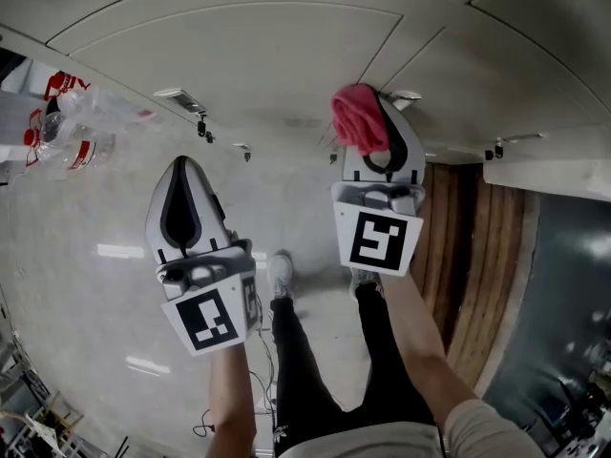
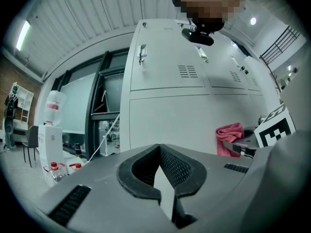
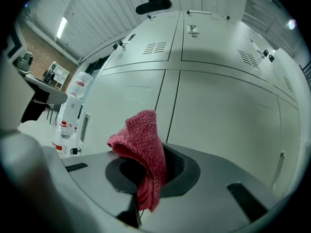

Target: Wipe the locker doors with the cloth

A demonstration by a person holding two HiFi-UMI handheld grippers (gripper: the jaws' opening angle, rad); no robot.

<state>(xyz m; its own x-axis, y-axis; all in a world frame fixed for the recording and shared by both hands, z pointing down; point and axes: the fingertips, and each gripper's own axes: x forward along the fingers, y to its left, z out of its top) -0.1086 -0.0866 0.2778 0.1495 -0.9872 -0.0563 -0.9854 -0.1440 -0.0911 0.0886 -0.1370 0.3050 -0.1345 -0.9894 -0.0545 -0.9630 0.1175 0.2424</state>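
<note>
Grey metal lockers (image 2: 165,72) and a water dispenser (image 2: 51,140) are lining an industrial hall under ceiling strip lights (image 2: 22,34).

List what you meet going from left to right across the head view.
Clear plastic bottles → left gripper, jaws shut on nothing → shoe → right gripper, jaws shut on the red cloth → wooden slats.

No readable text; only coded square markers on left tool (image 1: 180,165) and right tool (image 1: 387,122), bottle labels (image 1: 63,84) illegible.
</note>
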